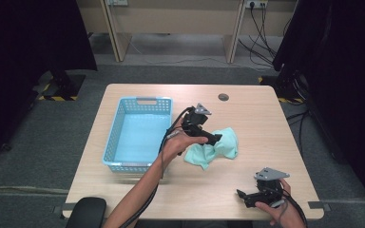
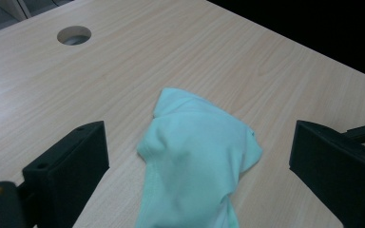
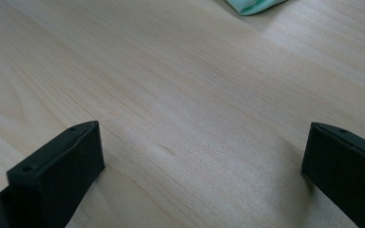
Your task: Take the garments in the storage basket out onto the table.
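Crumpled mint-green soft cloth (image 1: 214, 148) lies mid-table on the pale wood-grain table (image 1: 247, 118), beside a light blue plastic lattice basket (image 1: 140, 133), with the left gripper (image 1: 208, 138) over it and the right gripper (image 1: 247, 195) well apart near the front edge. Left gripper view shows its matte black jaws spread wide either side of the folded, smooth cloth (image 2: 197, 156), plus a round cable hole (image 2: 74, 35). Right gripper view shows wide-spread jaws over bare wood, a cloth corner (image 3: 254, 5) at the top.

A light wooden table (image 1: 261, 118) stands on grey carpet (image 1: 47, 137), black curtains (image 1: 24, 38) at both sides.
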The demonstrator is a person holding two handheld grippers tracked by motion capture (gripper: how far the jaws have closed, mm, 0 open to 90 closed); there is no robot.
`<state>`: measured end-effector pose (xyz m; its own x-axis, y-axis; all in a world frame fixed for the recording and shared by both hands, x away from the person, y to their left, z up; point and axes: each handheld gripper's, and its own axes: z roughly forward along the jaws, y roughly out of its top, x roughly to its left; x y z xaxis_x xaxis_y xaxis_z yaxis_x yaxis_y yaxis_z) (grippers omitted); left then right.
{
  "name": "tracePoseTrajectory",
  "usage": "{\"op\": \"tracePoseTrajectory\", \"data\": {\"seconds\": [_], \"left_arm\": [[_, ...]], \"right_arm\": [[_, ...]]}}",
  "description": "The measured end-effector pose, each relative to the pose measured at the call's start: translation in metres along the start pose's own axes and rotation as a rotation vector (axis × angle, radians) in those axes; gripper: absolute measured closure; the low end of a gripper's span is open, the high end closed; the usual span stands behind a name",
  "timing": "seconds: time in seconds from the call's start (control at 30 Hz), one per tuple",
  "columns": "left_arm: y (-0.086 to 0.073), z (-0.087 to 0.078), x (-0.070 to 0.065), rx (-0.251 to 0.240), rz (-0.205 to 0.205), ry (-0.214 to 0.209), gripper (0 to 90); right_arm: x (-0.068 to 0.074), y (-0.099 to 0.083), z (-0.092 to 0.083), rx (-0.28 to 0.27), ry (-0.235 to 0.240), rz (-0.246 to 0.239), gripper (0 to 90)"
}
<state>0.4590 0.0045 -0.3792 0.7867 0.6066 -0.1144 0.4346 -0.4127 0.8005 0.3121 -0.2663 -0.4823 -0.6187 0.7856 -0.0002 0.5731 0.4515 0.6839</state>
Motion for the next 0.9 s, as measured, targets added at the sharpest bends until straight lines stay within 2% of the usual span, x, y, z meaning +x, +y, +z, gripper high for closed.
{"op": "tracePoseTrajectory", "data": {"seconds": [0.43, 0.9], "left_arm": [[-0.008, -0.012, 0.009, -0.025, -0.02, 0.009, 5.0], [-0.013, -0.028, 0.014, -0.054, -0.023, 0.015, 4.8]], "right_arm": [[0.0, 0.0, 0.0, 0.001, 0.0, 0.002, 0.3], [0.0, 0.0, 0.0, -0.001, -0.001, -0.001, 0.3]]}}
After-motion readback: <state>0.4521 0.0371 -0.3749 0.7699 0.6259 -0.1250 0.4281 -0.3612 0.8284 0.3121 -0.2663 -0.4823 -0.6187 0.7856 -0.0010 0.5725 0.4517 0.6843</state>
